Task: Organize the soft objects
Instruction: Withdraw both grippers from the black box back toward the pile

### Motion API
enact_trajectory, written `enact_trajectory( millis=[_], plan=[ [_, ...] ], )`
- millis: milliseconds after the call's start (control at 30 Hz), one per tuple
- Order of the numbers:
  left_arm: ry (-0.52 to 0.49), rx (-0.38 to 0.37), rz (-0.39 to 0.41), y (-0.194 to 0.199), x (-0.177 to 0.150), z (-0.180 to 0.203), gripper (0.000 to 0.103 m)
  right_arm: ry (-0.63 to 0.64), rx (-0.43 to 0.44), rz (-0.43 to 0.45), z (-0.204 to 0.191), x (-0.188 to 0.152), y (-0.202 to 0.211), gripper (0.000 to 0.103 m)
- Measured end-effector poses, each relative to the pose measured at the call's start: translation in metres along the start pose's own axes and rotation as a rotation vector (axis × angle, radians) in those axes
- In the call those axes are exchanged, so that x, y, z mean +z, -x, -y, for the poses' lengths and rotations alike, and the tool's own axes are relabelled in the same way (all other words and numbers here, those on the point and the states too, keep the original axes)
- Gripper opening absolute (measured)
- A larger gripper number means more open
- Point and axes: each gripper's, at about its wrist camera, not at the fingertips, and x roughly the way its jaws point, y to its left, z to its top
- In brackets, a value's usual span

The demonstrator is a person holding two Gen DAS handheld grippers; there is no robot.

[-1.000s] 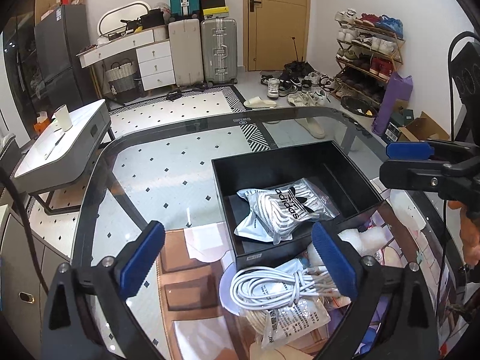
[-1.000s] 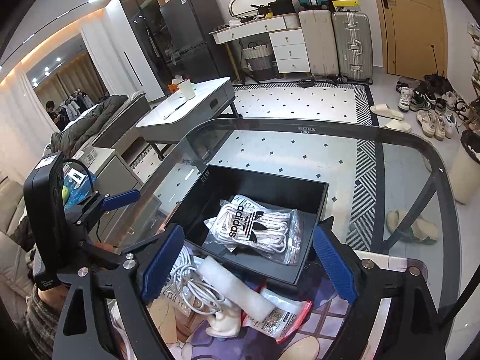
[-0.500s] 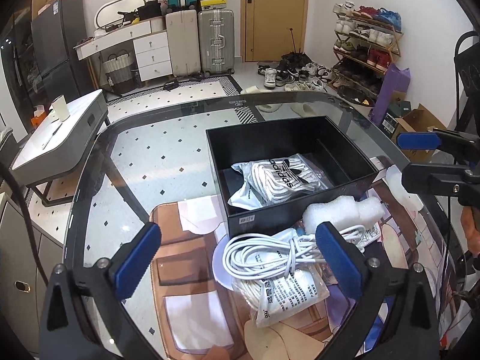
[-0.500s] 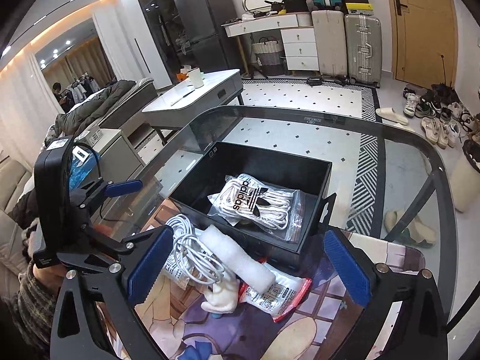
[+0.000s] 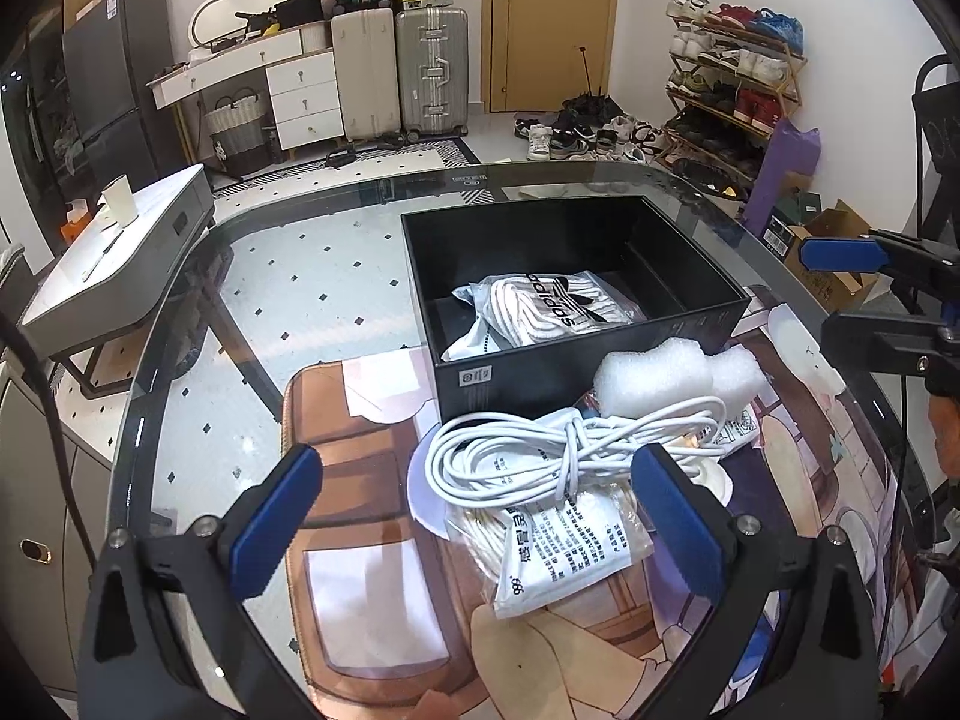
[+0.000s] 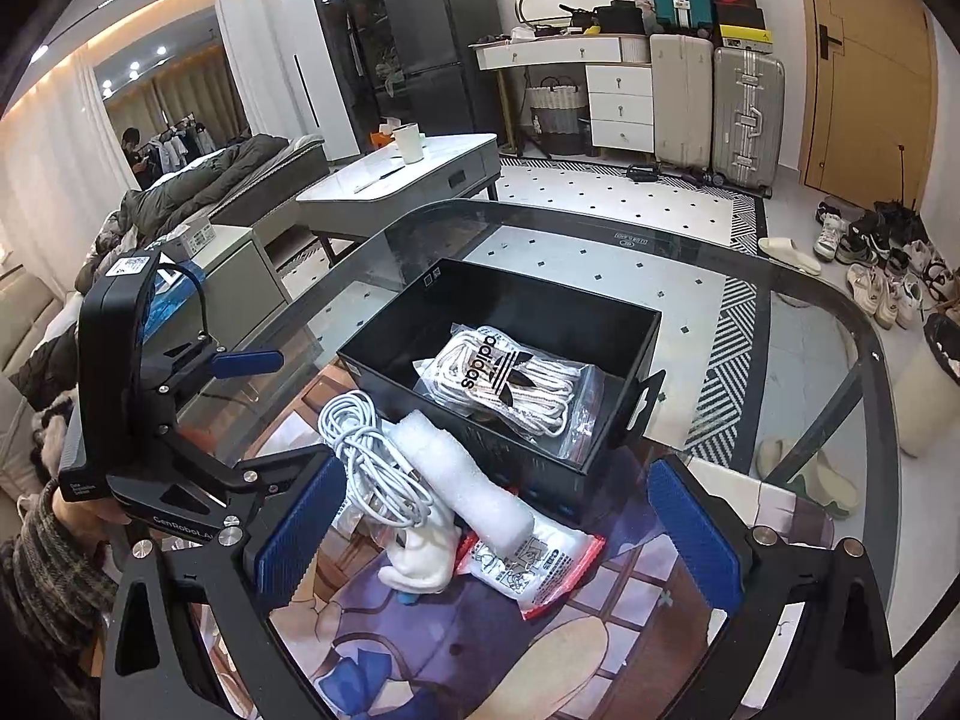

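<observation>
Box at mid-desk, a heap of soft items just near of it.

On the desk [image 5: 360,252] stands an open box [image 5: 576,324]; a bag of laces [image 5: 540,306] lies inside, toward its near left corner. Against the box's near wall lies a foam roll [image 5: 660,372], with a coiled cable [image 5: 540,456] to its near left, resting on a printed pouch [image 5: 558,546]. In the right wrist view a second packet [image 6: 534,558] lies under the foam roll's near end. Beyond the desk's far edge stand suitcases [image 5: 399,78]; a shoe rack [image 5: 732,90] stands far right.
</observation>
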Motion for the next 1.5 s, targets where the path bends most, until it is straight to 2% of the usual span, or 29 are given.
enact_trajectory(
  millis=[600,767,967,1233,1300,1500],
  plan=[
    [0.022,-0.015,-0.031,-0.003,-0.021,0.004,0.103,0.084,0.012,-0.013,-0.004,-0.018,-0.016,0.102],
    [0.028,-0.038,-0.053,-0.008,-0.029,0.005,0.103,0.088,0.027,-0.036,-0.002,-0.022,-0.023,0.098],
    [0.044,-0.056,-0.069,-0.016,-0.031,0.006,0.103,0.100,0.038,-0.068,-0.003,-0.024,-0.034,0.087],
    [0.063,-0.083,-0.076,-0.027,-0.029,0.006,0.103,0.136,0.036,-0.098,-0.006,-0.025,-0.048,0.078],
    [0.065,-0.087,-0.075,-0.029,-0.028,0.006,0.103,0.148,0.035,-0.106,-0.007,-0.025,-0.050,0.071],
    [0.079,-0.109,-0.076,-0.030,-0.028,0.003,0.101,0.165,0.047,-0.116,-0.007,-0.026,-0.055,0.061]
  ],
)
